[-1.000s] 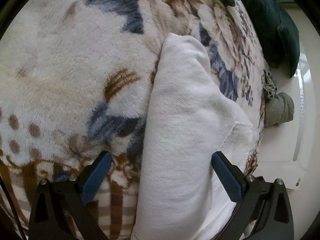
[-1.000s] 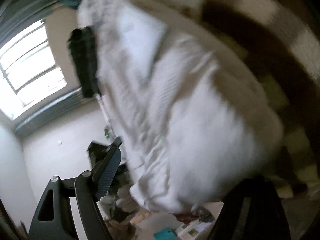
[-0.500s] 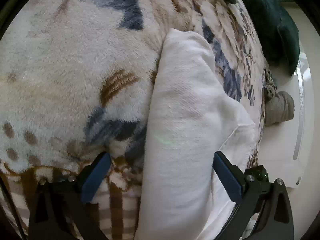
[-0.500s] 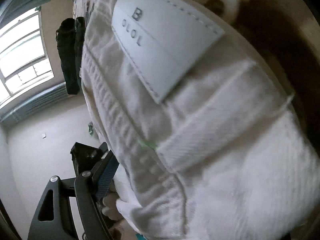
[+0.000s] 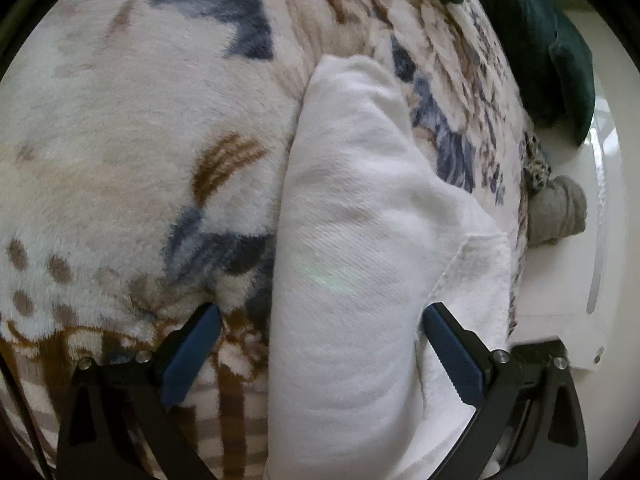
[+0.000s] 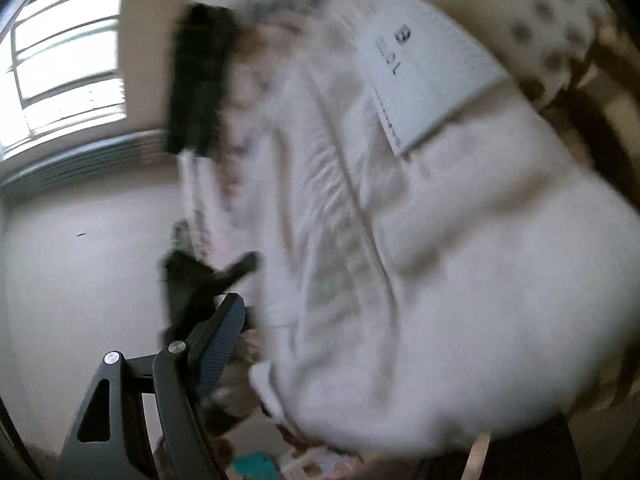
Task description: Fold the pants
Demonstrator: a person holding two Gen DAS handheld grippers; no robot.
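The white pants [image 5: 352, 240] lie folded into a long thick strip on the patterned fleece blanket [image 5: 120, 140]. My left gripper [image 5: 322, 312] hovers over their near part, open: its left finger [image 5: 192, 356] is over the blanket and its right finger [image 5: 452, 356] is at the inner fold. In the blurred right wrist view, the waistband with its white label [image 6: 424, 76] fills the picture. My right gripper [image 6: 360, 332] is wide and its jaws are closing. The pants bulge between them; the left finger [image 6: 224, 332] is clear of the cloth and the right finger is hidden.
A dark green cushion [image 5: 560, 48] and a grey rolled cloth [image 5: 560, 216] sit at the bed's far right edge, by a white surface [image 5: 560, 300]. A black garment [image 6: 200, 80] hangs off the bed near a window [image 6: 60, 60]. Clutter lies on the floor [image 6: 256, 460].
The right wrist view has pulled back and rolled: the label slid to the upper right and more of the room shows. The left gripper and the pants under it have stayed put.
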